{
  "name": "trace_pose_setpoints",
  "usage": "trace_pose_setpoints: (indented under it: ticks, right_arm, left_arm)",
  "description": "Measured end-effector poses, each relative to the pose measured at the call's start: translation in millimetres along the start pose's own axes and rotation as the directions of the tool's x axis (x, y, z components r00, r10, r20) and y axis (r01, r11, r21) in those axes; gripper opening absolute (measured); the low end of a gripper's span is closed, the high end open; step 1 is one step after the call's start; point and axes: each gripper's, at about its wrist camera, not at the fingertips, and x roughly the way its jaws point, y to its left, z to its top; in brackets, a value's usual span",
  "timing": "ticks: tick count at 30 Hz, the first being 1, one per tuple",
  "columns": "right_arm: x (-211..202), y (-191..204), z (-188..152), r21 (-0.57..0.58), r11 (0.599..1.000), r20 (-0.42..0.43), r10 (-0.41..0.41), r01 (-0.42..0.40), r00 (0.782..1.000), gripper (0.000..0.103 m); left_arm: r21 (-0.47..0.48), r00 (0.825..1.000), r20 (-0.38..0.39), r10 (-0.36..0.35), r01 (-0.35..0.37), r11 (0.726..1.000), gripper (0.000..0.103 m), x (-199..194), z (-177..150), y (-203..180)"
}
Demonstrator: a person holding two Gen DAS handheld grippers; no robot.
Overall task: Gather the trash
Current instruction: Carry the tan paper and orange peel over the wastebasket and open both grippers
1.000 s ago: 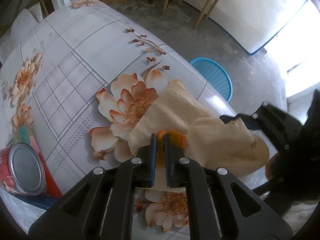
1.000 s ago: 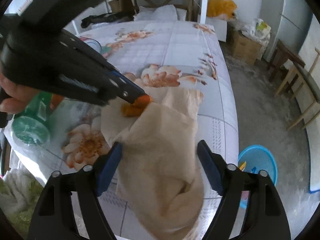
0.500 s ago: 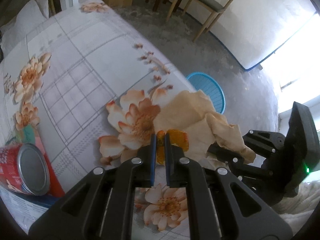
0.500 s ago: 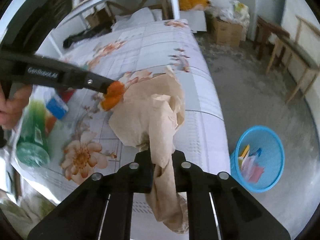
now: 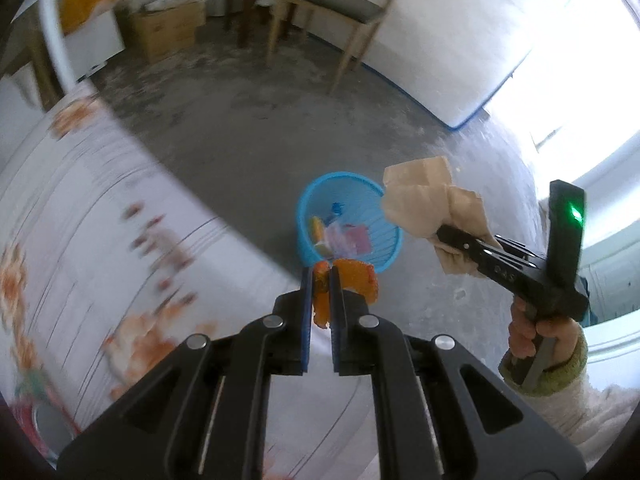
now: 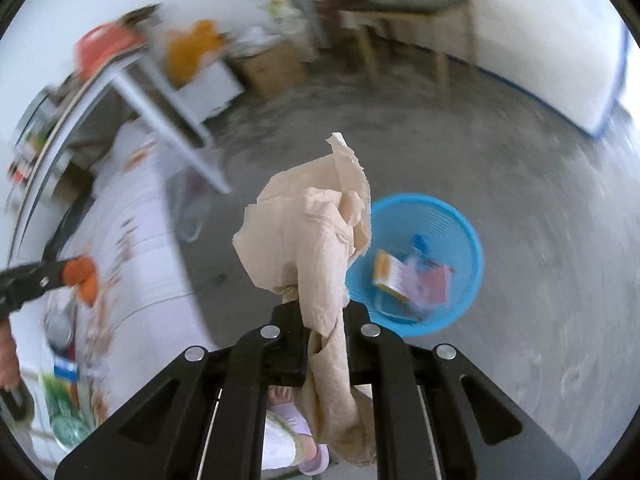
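Here a crumpled beige paper napkin (image 6: 308,248) is clamped between the closed fingers of the right gripper (image 6: 326,316), its loose end hanging below the jaws. It is held off the table, and in the right wrist view it is seen just beside the blue plastic basket (image 6: 466,240), overlapping the near rim. A piece of orange peel (image 5: 354,278) is pinched in the narrow gap of the left gripper (image 5: 320,292), whose blue-lined fingers (image 5: 307,312) are shut on it at the edge of the flowered tablecloth (image 5: 100,240) (heavily blurred). The basket stands on the grey concrete floor (image 5: 224,132) and some coloured packets (image 6: 412,280) are contained in it. A wooden chair (image 5: 340,12) is seen beyond, near the white wall.
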Motion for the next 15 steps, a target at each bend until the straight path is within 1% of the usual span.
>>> trace_pose_setpoints:
  ticks: [2,5,9,12,13,14,15]
  right_arm:
    - [12.0,-23.4,2.0,0.065,0.998,-0.028,-0.013,0.015,1.000,0.009]
    - [37.1,-50.3,6.3,0.146,0.989,-0.081,-0.008,0.020,0.997,0.009]
    - [78.6,-77.5,16.7,0.252,0.968,-0.145,0.030,0.008,0.989,0.010]
    - [104.8,-92.9,26.9,0.308,0.951,-0.156,0.068,-0.016,0.985,0.013]
    - [115.0,-100.9,32.5,0.334,0.942,-0.154,0.089,-0.033,0.984,0.018]
    - [122.4,-107.9,36.6,0.361,0.932,-0.153,0.094,-0.033,0.984,0.021]
    - [128.8,-115.0,40.0,0.386,0.922,-0.150,0.096,-0.031,0.984,0.029]
  left_arm:
    - [0.013,1.000,-0.025,-0.012,0.012,1.000,0.006,16.3,12.4,-12.5]
    - [0.013,0.996,-0.082,-0.042,0.043,0.999,0.006,56.0,35.0,-28.6]
    - [0.001,0.987,-0.146,-0.064,0.064,0.998,0.006,105.9,54.6,-45.6]
    - [-0.019,0.981,-0.172,-0.092,0.090,0.996,0.007,141.6,65.2,-56.3]
    - [-0.026,0.980,-0.171,-0.102,0.099,0.995,0.008,148.9,66.7,-60.9]
    - [-0.037,0.978,-0.171,-0.117,0.112,0.993,0.014,156.4,69.5,-62.3]
    - [-0.056,0.976,-0.169,-0.135,0.128,0.990,0.018,165.1,71.9,-63.6]
